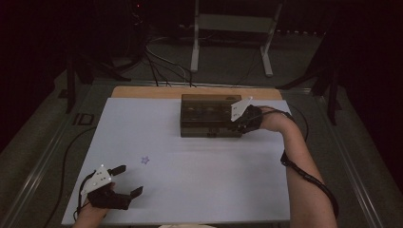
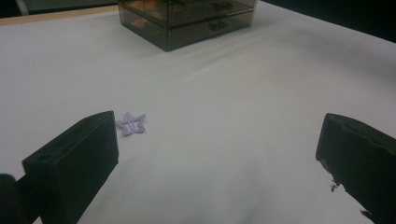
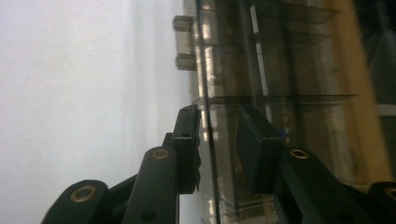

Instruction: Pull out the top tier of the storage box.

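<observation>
Drawer box: a smoky translucent plastic drawer box (image 1: 210, 115) stands at the upper middle of the high view, near the far edge of the white tabletop (image 1: 199, 175); in the left gripper view it sits at the top centre (image 2: 187, 18).
Right tongs: the right tongs (image 1: 241, 124) are at the box's right front corner. In the right gripper view (image 3: 217, 140) a thin clear wall of the box runs between the two black jaws, which stand narrow around it (whether the pads press on it, I cannot tell).
Left tongs: the left tongs (image 1: 128, 180) rest at the lower left of the high view, jaws wide apart with nothing between them (image 2: 217, 154).
Star: a small flat lilac star-shaped piece (image 1: 145, 160) lies on the tabletop just beyond the left tongs, well apart from the box; it shows beside the left jaw (image 2: 131, 124).
</observation>
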The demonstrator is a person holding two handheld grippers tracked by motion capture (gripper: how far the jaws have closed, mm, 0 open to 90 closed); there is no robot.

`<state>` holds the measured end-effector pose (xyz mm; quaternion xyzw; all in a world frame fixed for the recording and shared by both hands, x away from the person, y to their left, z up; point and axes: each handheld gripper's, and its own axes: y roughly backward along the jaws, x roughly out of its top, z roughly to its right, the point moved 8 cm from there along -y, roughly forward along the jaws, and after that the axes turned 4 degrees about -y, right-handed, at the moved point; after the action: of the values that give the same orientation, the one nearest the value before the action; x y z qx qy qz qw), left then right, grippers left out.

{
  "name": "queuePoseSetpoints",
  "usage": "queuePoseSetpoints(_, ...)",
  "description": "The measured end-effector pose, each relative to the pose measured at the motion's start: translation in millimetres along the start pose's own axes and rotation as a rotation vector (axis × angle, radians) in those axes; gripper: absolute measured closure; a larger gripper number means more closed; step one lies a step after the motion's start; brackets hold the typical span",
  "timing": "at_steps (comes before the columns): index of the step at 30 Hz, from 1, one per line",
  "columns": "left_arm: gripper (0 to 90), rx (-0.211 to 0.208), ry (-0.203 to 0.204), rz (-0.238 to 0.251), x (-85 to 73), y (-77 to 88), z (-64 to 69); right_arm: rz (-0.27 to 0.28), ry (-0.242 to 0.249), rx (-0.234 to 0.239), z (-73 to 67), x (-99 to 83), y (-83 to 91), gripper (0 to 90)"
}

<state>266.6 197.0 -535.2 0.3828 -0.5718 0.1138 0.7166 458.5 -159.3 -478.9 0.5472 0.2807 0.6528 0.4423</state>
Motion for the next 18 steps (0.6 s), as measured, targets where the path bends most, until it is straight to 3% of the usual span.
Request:
queuePoseSetpoints(10, 0.0, -0.001, 0.003, 0.004, 0.1, 0.5, -0.2, -0.076, 0.025, 0.082, -1.9, 2.6, -14.4, 78.5)
queuePoseSetpoints(18, 0.0, -0.001, 0.003, 0.002, -0.2, 0.5, -0.8, -0.071, 0.013, 0.125, -2.5, 3.7, -13.2, 85.8)
